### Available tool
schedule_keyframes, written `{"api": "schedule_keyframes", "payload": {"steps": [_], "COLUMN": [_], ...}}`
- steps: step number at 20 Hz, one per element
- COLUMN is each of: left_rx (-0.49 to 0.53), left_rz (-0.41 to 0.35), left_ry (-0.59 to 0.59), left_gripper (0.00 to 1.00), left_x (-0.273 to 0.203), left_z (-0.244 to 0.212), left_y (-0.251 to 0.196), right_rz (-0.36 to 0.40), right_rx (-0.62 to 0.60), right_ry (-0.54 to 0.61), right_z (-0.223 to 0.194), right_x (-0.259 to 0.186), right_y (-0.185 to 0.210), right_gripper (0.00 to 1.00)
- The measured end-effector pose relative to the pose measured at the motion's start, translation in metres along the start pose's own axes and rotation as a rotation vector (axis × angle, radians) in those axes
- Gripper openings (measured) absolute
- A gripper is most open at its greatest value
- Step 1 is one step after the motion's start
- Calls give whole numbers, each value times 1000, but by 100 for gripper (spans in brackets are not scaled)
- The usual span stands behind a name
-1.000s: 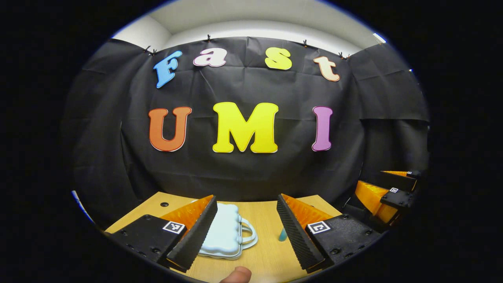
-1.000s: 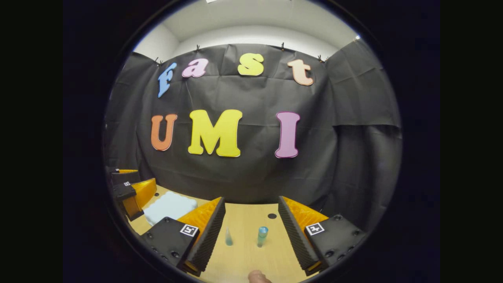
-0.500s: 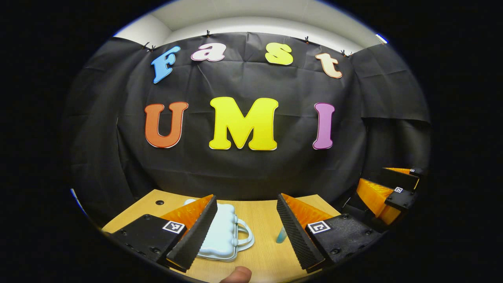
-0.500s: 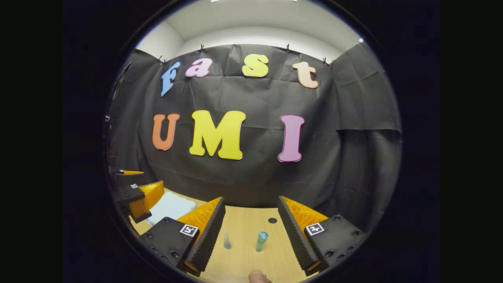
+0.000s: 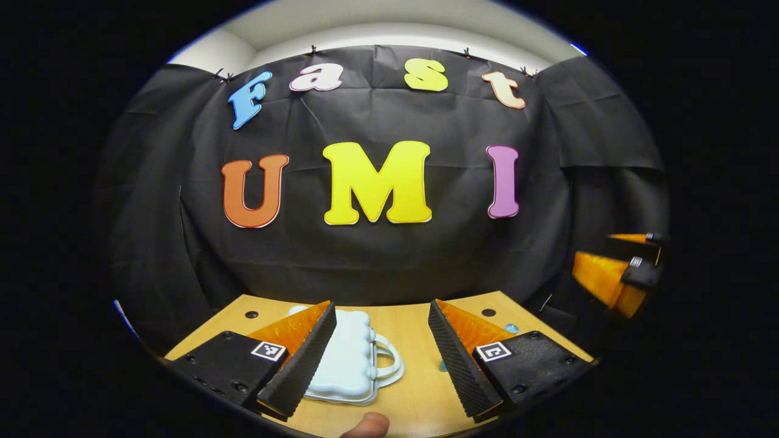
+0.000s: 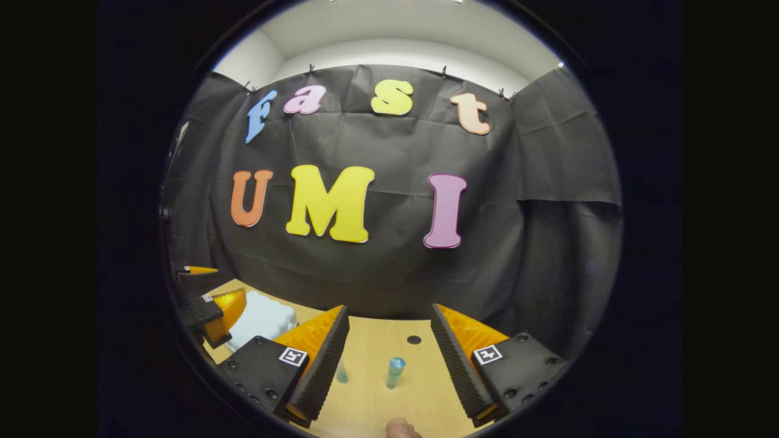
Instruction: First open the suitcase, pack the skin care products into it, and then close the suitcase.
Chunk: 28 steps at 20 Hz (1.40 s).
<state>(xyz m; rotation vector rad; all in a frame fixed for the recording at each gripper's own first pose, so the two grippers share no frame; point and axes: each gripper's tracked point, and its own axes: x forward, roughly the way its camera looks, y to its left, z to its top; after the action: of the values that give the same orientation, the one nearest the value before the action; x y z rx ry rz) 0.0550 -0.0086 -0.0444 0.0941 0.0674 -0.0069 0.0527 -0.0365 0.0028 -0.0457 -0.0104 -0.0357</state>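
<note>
A small pale-blue suitcase (image 5: 348, 360) lies shut on the wooden table (image 5: 408, 328), its handle pointing right. My left gripper (image 5: 380, 359) hovers open just before it, its left finger overlapping the case's left side. In the right gripper view the suitcase (image 6: 261, 316) sits at the left, partly behind the left gripper (image 6: 210, 304). Two small bluish skin care bottles stand on the table: a round-capped one (image 6: 394, 371) between my open right gripper's (image 6: 389, 365) fingers and a slim pointed one (image 6: 342, 372) beside its left finger. The right gripper (image 5: 621, 271) shows at the far right.
The table (image 6: 377, 340) has round cable holes (image 5: 251, 314) (image 6: 414, 339). Black cloth walls close off the back and both sides just behind the table's far edge. A fingertip (image 5: 365, 424) shows at the bottom edge of each view.
Both views have shifted slightly. The right gripper has drifted up and right in the left gripper view. The bottles have slid a little leftward in the right gripper view. Both grippers stay open.
</note>
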Motion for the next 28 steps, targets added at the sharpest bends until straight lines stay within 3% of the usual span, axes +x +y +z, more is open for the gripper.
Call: {"api": "schedule_keyframes", "payload": {"steps": [4,7,10,14,19,23,24,28], "left_rx": [132,381,611,794,1017,1163,1187,1263], "left_rz": [19,60,44,7,58,80,70,105], "left_ry": [71,96,96,143,244,226,238,325], "left_gripper": [99,99,99,98,98,95,94,65], "left_x": [21,39,58,79,99,115,122,132], "left_z": [-54,-87,-116,-154,-189,-189,-198,-208], "left_y": [3,10,1,-10,-5,-13,-14,4], "right_rz": [-56,-89,-111,-97,-52,-29,-23,-2], "right_rx": [-22,-48,-53,-47,-21,-2,-1,-10], "right_ry": [16,36,62,109,156,200,209,225], "right_z": [-9,-17,-29,-51,-81,-104,-107,-118], "right_x": [11,18,26,42,61,72,74,77], "right_y": [-32,-60,-85,-103,-112,-118,-118,-122], "right_gripper": [80,80,80,80,80,80,80,80]}}
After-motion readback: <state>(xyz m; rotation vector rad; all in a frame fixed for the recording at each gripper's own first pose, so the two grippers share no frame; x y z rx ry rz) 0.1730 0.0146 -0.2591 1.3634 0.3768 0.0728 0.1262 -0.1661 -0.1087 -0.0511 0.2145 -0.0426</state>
